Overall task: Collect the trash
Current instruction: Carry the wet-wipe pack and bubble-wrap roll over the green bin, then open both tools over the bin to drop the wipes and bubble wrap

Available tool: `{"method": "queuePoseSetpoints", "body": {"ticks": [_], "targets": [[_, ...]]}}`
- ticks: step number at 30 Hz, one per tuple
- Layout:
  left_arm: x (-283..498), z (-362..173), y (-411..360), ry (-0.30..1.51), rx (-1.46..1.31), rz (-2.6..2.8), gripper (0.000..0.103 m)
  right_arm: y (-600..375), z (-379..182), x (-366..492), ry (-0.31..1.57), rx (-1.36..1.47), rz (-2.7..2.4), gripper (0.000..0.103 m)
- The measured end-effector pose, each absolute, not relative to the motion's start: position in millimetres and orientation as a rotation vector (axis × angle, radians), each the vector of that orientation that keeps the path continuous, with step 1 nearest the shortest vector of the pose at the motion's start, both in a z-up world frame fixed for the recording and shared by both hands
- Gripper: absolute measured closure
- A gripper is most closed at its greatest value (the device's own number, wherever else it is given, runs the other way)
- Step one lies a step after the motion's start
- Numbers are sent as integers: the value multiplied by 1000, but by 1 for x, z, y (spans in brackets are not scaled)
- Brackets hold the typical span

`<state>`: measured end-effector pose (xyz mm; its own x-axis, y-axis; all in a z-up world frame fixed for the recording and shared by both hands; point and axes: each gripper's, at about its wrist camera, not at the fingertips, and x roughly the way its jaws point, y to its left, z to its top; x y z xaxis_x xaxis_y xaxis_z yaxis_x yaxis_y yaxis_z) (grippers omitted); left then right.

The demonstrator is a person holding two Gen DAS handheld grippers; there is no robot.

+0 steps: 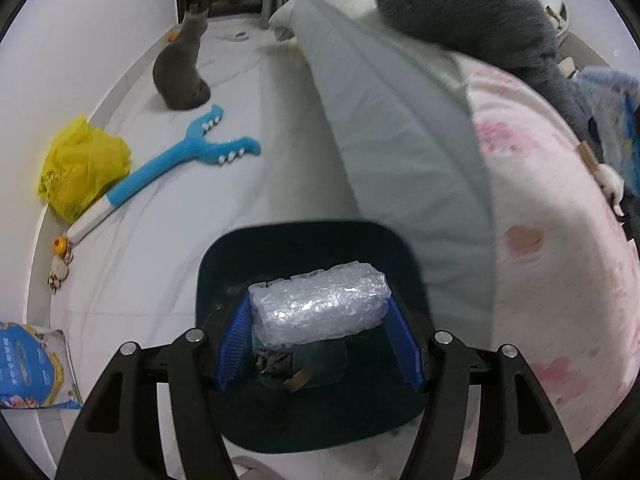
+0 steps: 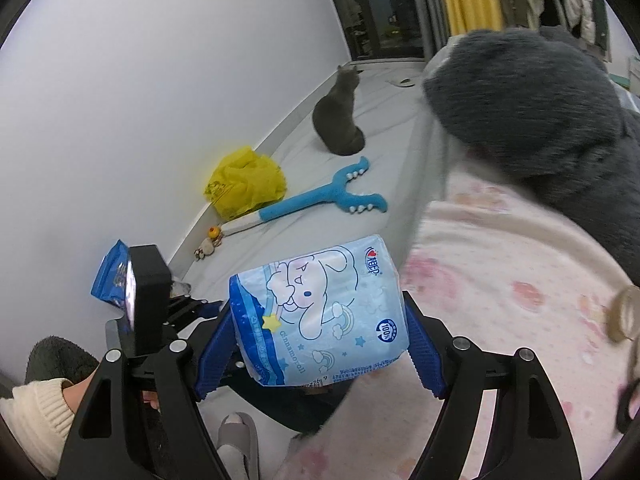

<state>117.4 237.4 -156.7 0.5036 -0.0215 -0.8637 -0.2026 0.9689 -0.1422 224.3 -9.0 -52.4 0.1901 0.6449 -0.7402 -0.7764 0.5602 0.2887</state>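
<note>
Left tool: blue pads are pressing on both ends of a roll of bubble wrap, jaws part open to the roll's length. The roll is lying crosswise between the fingers, long axis running pad to pad. Directly beneath it a dark green bin is sitting open-mouthed, with some dark scraps already inside. The bubble wrap is hanging over the bin's opening, toward its near half.

Right tool: jaws are standing fairly wide, clamping a pale blue tissue pack printed with a cartoon dog. The pack is sitting upright and slightly tilted between the pads.

In the right wrist view the left tool's black body is showing at lower left, with a cream sleeve behind it. A dark shape under the tissue pack is probably the bin's edge, but cannot tell for sure.

Judgement: the left hand is the nearer one to the bin; its load is lying straight above the mouth, so letting go looks like the coming move. The right hand's pack appears to be lying off to the bin's side, so it probably needs carrying across first.

Other trash candidates on the bed: a crumpled yellow plastic bag against the wall, well apart from both tools. A grey cat is sitting farther along.
</note>
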Motion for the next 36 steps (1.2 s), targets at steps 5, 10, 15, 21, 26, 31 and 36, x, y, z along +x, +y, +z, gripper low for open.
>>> {"method": "queuePoseSetpoints", "body": {"ticks": [5, 10, 15, 21, 26, 31, 36], "targets": [[110, -180, 252, 1113, -250, 124, 36, 16, -65, 218, 974, -201, 1019, 26], [103, -194, 262, 1151, -251, 139, 34, 35, -79, 214, 1005, -227, 1022, 26], [96, -201, 273, 1167, -260, 144, 17, 56, -96, 212, 1042, -263, 1014, 26], [84, -194, 294, 1125, -294, 178, 16, 74, -120, 209, 1094, -315, 995, 26], [76, -180, 308, 1062, -316, 201, 16, 90, -142, 205, 1144, -364, 983, 26], [70, -165, 317, 1005, -334, 216, 16, 104, -164, 200, 1194, -422, 965, 26], [63, -151, 324, 960, -341, 223, 20, 116, -181, 194, 1231, -468, 961, 26]]}}
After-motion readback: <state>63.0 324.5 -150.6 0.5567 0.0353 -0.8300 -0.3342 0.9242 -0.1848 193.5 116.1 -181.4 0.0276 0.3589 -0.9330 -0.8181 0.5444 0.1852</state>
